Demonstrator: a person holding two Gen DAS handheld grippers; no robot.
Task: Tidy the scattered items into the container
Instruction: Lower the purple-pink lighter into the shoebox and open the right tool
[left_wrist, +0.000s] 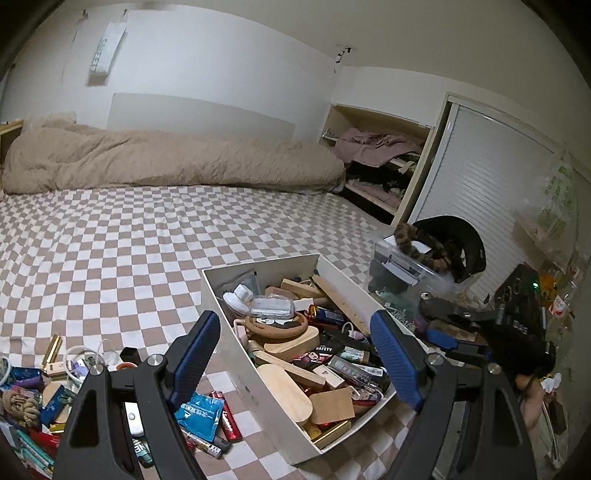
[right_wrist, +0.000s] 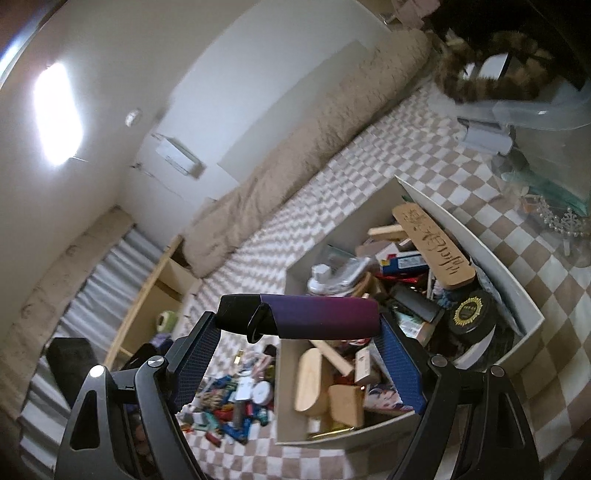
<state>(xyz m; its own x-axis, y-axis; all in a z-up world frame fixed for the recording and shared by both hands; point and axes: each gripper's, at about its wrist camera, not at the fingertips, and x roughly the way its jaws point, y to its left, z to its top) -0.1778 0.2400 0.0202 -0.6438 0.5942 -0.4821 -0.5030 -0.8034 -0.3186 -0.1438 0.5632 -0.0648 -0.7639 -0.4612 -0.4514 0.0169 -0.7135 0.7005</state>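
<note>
A white box full of wooden pieces, packets and small items sits on the checkered bed; it also shows in the right wrist view. My left gripper is open and empty, hovering over the box's near left side. My right gripper is shut on a purple-to-blue cylinder with a black cap, held crosswise above the box's near end. A pile of scattered items lies left of the box, also in the right wrist view.
A clear plastic bin with a furry striped item and a black helmet stands right of the box. A beige duvet lies along the far side of the bed. Shelves and clutter are at the right.
</note>
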